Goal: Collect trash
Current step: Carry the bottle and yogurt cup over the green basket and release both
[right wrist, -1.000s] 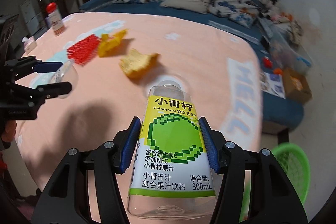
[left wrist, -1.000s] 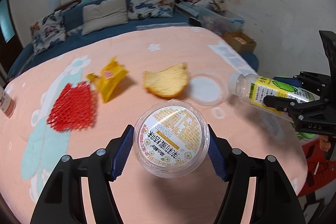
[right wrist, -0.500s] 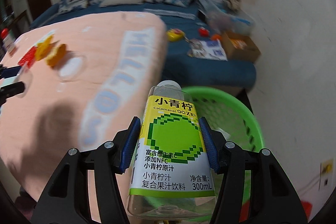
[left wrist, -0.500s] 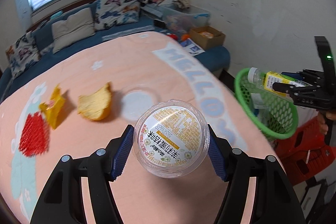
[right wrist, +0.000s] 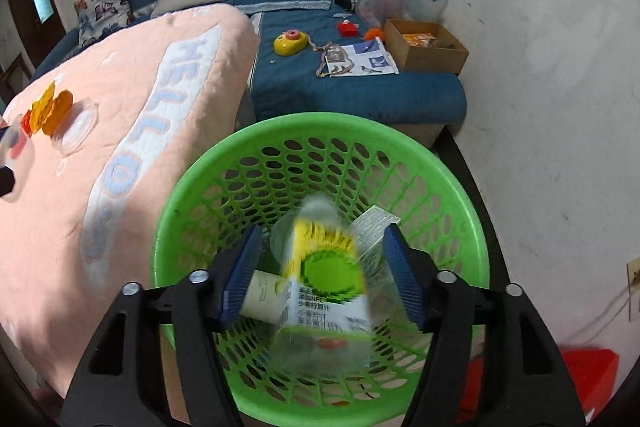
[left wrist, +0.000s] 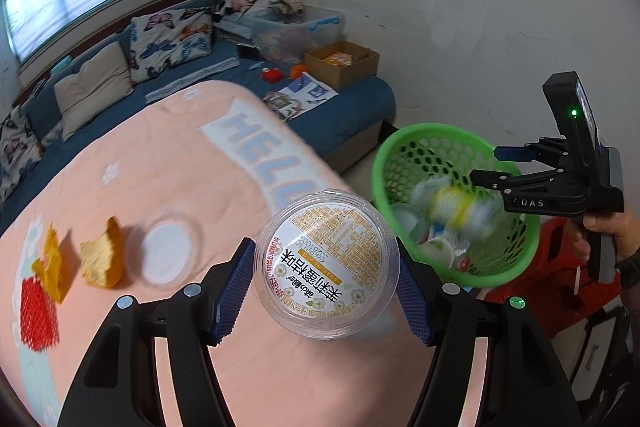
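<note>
My left gripper (left wrist: pixel 326 297) is shut on a clear plastic cup (left wrist: pixel 326 265) with a printed foil lid, held above the pink table. My right gripper (right wrist: pixel 322 277) is open above the green basket (right wrist: pixel 192 203). A juice bottle (right wrist: pixel 324 291) with a yellow-green label is blurred below its jaws, falling free into the basket. In the left wrist view the bottle (left wrist: pixel 456 207) is a blur inside the basket (left wrist: pixel 384 163), under the right gripper (left wrist: pixel 486 167). The basket holds other cups and cartons.
On the pink table (left wrist: pixel 160 167) lie a clear round lid (left wrist: pixel 166 255), a piece of bread (left wrist: pixel 102 261), a yellow wrapper (left wrist: pixel 52 263) and a red net (left wrist: pixel 36 311). A blue mattress (right wrist: pixel 360 87) with toys and a cardboard box (right wrist: pixel 424 45) lies beyond the basket.
Both grippers swung right from the table to the basket. My right gripper opened and let go of the juice bottle, which now drops into the basket. The left still holds the cup.
</note>
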### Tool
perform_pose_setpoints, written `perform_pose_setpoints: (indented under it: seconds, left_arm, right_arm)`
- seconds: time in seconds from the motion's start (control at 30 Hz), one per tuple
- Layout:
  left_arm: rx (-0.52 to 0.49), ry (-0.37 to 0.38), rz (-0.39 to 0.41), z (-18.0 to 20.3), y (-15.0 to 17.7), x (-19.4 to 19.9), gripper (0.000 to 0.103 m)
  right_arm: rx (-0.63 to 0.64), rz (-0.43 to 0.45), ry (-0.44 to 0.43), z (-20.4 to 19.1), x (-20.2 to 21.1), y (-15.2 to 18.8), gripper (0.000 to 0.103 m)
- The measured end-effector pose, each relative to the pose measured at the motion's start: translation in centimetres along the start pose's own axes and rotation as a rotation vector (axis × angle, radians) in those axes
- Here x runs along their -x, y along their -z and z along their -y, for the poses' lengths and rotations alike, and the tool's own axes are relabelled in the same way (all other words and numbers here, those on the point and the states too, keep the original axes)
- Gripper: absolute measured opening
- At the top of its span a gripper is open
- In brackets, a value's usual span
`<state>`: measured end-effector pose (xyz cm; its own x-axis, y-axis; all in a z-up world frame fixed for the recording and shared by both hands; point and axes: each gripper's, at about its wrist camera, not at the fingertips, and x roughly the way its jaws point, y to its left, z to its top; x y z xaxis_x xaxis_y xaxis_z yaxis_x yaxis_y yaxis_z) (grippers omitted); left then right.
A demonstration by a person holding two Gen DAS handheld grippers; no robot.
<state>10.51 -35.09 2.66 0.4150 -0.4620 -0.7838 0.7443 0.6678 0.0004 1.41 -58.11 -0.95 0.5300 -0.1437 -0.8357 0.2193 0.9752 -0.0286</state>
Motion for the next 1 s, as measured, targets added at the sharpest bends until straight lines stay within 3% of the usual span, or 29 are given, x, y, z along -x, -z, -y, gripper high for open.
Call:
perform_pose_setpoints:
  seconds: [0.47, 0.83, 1.0]
  left_arm:
    - [-0.062, 0.102, -0.048, 7.9, -2.8, -5.2, 0.065]
    - [-0.069, 0.127, -0.104, 10.6, -3.8, -9.4, 0.066]
    - [-0.047, 0.153, -0.112, 10.5, -3.5, -9.9, 0.077]
  right_arm:
    - [0.003, 0.061, 0.022, 1.8, 4.4, 2.2, 0.068]
    - [-0.026, 0.083, 0.042, 3.6, 6.0, 4.1, 0.071]
    - [-0.039, 0.076, 0.042, 4.0, 5.9, 4.4, 0.071]
